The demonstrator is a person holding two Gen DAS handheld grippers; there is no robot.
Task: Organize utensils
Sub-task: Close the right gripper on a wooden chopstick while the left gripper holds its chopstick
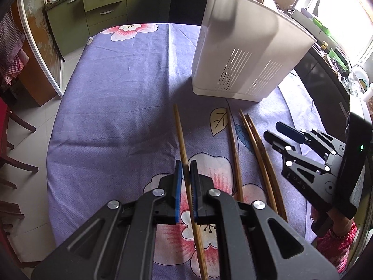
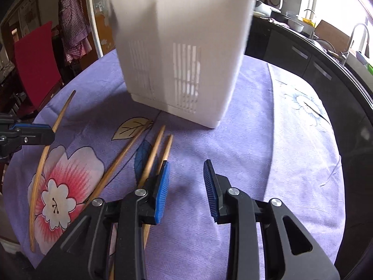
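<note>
The left gripper [image 1: 186, 163] pinches one chopstick [image 1: 180, 135] on the purple cloth [image 1: 112, 107]. The right gripper [image 2: 186, 165] is open, holding nothing. Three more chopsticks [image 2: 152, 154] lie near the white holder [image 2: 181, 53].

Only one marking can be read: pale letters "UAS" printed on the black side plate of the right gripper [image 1: 275, 137], seen from the left wrist view. The first character before them is too small to tell.
</note>
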